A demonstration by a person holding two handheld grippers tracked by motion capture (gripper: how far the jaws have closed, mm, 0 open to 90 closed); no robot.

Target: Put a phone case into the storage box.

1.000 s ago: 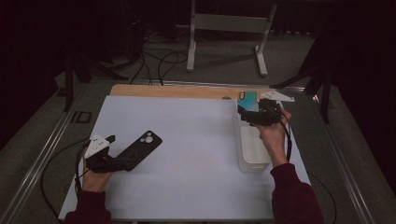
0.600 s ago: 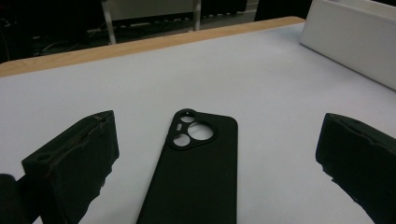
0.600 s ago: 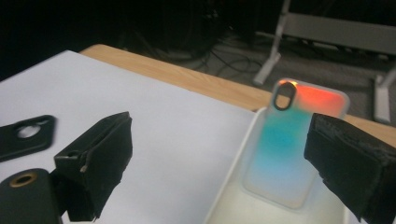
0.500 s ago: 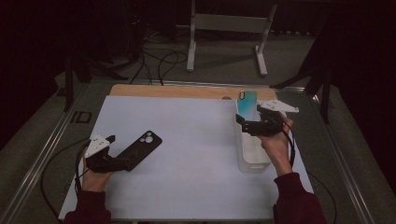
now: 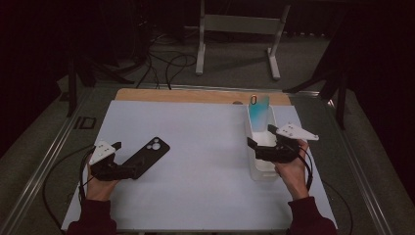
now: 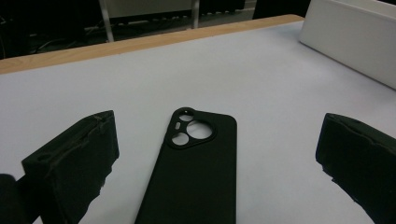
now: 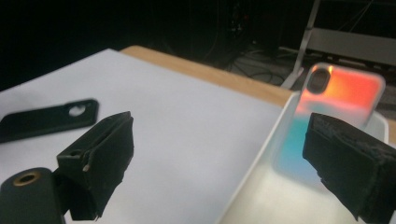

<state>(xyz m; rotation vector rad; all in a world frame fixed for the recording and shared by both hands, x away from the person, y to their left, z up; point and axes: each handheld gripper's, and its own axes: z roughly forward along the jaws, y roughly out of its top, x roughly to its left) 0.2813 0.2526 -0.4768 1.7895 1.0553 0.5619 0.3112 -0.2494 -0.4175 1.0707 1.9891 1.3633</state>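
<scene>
Surface: pale grey table mat [image 5: 205, 161], wooden rear edge, dark room | clear rectangular plastic bin [image 5: 264, 169] right of centre, leaning iridescent teal phone case [image 5: 258, 111] | flat matte black phone case [image 5: 149, 152] lower left, between released left gripper [image 6: 215, 158] jaws | right gripper [image 5: 255, 147] released, over bin.

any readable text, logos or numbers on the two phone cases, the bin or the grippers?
None readable.
Black phone case: plain back, camera cutouts, no print.
Iridescent phone case: colour sheen, no lettering; blurred.
White bin: blank walls.
Left gripper and right gripper: bare black pads, no markings.
White mat: blank.
</scene>
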